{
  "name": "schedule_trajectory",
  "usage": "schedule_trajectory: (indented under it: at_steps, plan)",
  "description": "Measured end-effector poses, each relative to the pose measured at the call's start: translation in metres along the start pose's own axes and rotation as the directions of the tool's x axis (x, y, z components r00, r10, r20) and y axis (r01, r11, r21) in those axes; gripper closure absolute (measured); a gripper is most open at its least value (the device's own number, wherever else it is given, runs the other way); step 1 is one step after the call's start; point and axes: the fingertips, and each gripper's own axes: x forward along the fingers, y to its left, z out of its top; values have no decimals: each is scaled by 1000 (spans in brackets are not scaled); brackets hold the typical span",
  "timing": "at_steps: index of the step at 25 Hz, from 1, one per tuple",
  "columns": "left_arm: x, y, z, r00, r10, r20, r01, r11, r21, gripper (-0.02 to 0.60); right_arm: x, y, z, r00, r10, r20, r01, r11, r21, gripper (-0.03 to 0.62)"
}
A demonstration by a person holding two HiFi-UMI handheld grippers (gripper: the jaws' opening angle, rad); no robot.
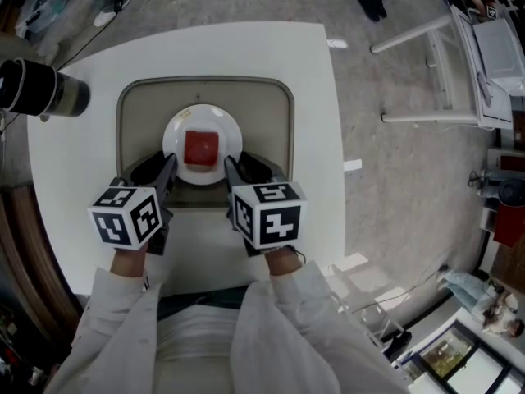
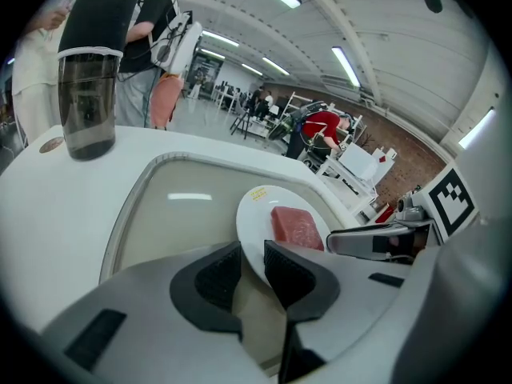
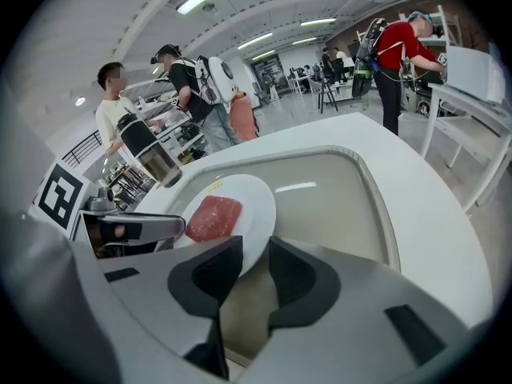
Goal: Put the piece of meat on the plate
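A red square piece of meat point(image 1: 201, 148) lies in the middle of a white plate point(image 1: 175, 132), which rests on a beige tray point(image 1: 139, 113). My left gripper point(image 1: 160, 169) is at the plate's near left rim and my right gripper point(image 1: 244, 169) at its near right rim. In the left gripper view the plate point(image 2: 256, 210) with the meat point(image 2: 296, 226) runs its rim between the jaws of the left gripper point(image 2: 252, 274), with a gap on one side. The right gripper point(image 3: 254, 274) likewise straddles the plate point(image 3: 254, 206) rim beside the meat point(image 3: 214, 217). Both stand open.
The tray sits on a white table point(image 1: 312, 97). A dark tumbler with a black top point(image 1: 41, 89) stands at the table's far left corner. Several people stand beyond the table point(image 3: 184, 78). White frames and a chair point(image 1: 459, 64) are off to the right.
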Motion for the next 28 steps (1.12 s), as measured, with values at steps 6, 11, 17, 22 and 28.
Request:
schedule_trajectory:
  at_steps: [6, 11, 17, 22, 28]
  plan:
    - [-1, 1, -3, 1000, -9, 5, 9, 1000, 1, 506, 0, 2, -3, 1000, -6, 3, 6, 999, -34, 499]
    - [-6, 6, -1, 1000, 1, 21, -1, 1000, 16, 505, -4, 0, -3, 1000, -27, 12, 27, 998, -54, 470]
    - [-26, 7, 5, 997, 9, 71, -11, 1000, 28, 505, -25, 2, 2, 997, -28, 71, 31, 999, -30, 468]
    - [-53, -6, 11, 990, -12, 138, 1, 997, 82, 506, -59, 23, 10, 981, 22, 193, -17, 999, -30, 473]
    - [-107, -39, 2, 963, -114, 246, 75, 984, 162, 530, -118, 60, 5, 924, 59, 377, -30, 996, -81, 559]
